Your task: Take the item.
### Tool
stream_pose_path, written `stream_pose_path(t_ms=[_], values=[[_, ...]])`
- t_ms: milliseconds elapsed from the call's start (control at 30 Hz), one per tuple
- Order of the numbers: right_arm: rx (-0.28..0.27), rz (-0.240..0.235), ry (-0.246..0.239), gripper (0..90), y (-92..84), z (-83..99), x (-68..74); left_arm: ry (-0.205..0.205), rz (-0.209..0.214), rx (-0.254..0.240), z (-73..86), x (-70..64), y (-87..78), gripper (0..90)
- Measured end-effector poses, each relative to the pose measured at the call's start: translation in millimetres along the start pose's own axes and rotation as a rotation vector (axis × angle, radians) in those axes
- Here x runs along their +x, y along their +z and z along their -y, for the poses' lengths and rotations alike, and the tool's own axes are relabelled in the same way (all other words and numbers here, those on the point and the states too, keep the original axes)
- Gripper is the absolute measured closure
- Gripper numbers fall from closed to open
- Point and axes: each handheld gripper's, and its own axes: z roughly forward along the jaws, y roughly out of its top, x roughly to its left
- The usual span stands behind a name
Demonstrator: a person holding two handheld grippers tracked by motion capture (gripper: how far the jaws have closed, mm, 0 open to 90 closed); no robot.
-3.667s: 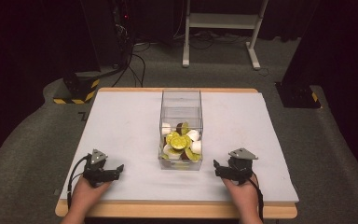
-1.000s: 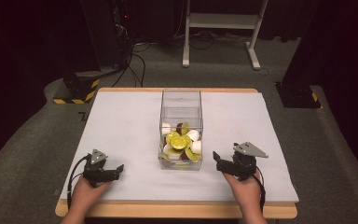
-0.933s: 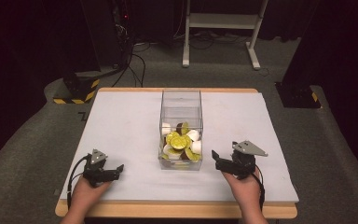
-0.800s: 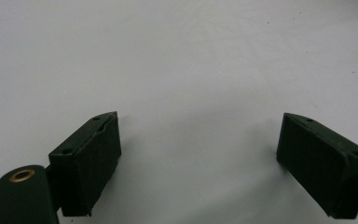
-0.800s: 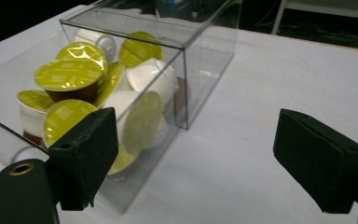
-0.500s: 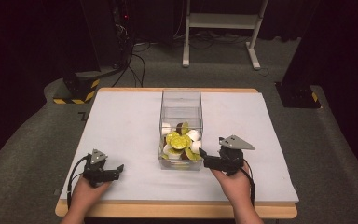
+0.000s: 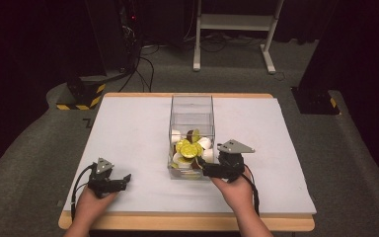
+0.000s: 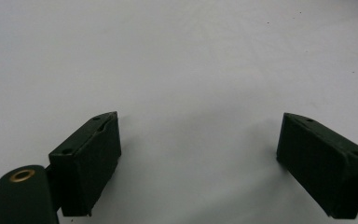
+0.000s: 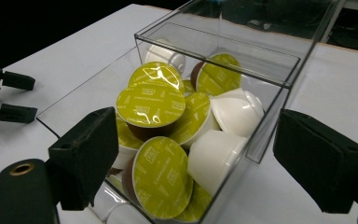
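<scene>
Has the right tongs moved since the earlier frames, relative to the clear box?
Yes. The right tongs has shifted leftward and slightly forward, from well right of the clear box to right against its near right corner, jaws open.

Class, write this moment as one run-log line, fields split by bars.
right gripper: open, at clear box of coffee capsules | left gripper: open, resting on white table | nothing held

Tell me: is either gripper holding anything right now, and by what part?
Nothing is held. The right gripper is open at the clear box of coffee capsules, gripping none. The left gripper is open over bare table.
</scene>
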Motion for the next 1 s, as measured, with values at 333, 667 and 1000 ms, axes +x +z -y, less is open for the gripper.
stream_pose_path(t_ms=[333, 667, 1000], values=[[0.023, -0.026, -0.028, 15.3, 16.3, -7.9, 10.6, 0.000, 0.000, 0.000, 0.0, 0.0, 0.0, 13.7], [0.035, -0.037, -0.039, 16.5, 28.4, -11.1, 17.2, 0.002, 0.000, 0.002, 0.0, 0.2, -0.1, 13.6], [0.050, -0.054, -0.038, 18.9, 40.5, -14.5, 21.7, 0.002, 0.001, 0.002, -0.1, 0.2, -0.1, 13.6]])
